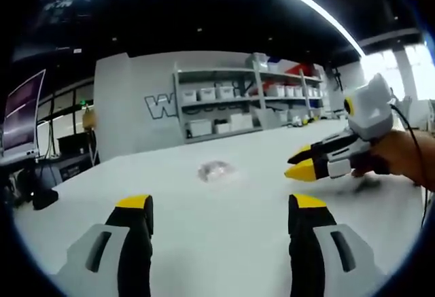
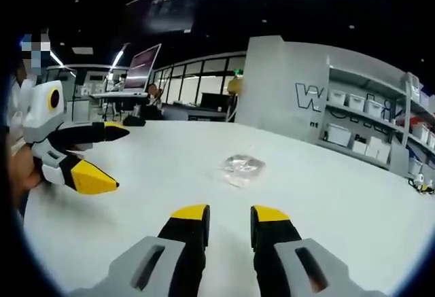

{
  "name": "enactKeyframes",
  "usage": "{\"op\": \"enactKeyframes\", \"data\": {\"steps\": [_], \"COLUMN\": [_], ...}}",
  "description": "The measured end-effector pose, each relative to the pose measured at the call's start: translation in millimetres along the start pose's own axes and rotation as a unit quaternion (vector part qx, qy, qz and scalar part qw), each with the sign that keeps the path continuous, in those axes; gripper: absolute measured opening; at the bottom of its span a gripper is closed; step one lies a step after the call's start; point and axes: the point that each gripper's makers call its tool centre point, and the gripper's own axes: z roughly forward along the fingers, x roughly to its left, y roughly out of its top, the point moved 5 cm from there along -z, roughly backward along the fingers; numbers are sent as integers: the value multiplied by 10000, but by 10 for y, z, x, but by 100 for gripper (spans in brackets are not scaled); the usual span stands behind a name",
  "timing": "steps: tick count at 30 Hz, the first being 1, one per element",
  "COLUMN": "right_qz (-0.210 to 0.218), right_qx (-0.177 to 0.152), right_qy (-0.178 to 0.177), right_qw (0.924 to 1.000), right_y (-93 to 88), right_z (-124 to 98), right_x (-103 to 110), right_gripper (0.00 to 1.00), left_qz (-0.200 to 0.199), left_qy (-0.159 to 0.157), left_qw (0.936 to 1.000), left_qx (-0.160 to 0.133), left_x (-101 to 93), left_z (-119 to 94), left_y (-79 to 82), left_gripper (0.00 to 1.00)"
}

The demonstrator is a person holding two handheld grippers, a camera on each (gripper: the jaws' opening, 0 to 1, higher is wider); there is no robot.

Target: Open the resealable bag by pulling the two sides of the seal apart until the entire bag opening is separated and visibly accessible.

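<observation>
A small clear resealable bag (image 1: 216, 170) lies flat on the white table (image 1: 204, 242), ahead of both grippers and touched by neither. In the left gripper view, my left gripper (image 1: 221, 203) stands wide open with nothing between its yellow-tipped jaws. My right gripper (image 1: 297, 164) comes in from the right, held by a hand (image 1: 408, 161), just right of the bag. In the right gripper view, the bag (image 2: 241, 166) sits a short way beyond my right gripper (image 2: 230, 213), whose jaws are apart and hold nothing. The left gripper (image 2: 117, 158) hovers open at the left.
Metal shelves (image 1: 238, 100) with white bins stand behind the table's far edge, next to a grey wall (image 1: 136, 107) with large lettering. Desks with monitors (image 2: 139, 66) lie beyond the table at the left. A dark object (image 1: 44, 198) sits near the table's left edge.
</observation>
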Motion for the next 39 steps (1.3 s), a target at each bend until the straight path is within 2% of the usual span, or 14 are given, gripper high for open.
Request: {"op": "enactKeyframes", "data": {"steps": [8,26,39], "right_qz": [78,-27,-42], "right_qx": [-114,52,104], "right_qy": [-52,0,10], "right_qw": [9999,10000,9999], "right_y": [15,-11,9], "right_z": [46,226,474], "right_x": [-68,-139,-218], "right_gripper": [21,17,16], "left_qz": [-20,-40,-42], "left_qy": [3,8,9], "left_qw": [10000,10000,10000], "left_qx": [-10,60,89], "left_x": [2,-5,-1], "left_z": [-1,2,8], "left_y": [3,-26,-30], "left_gripper": [81,81,81]}}
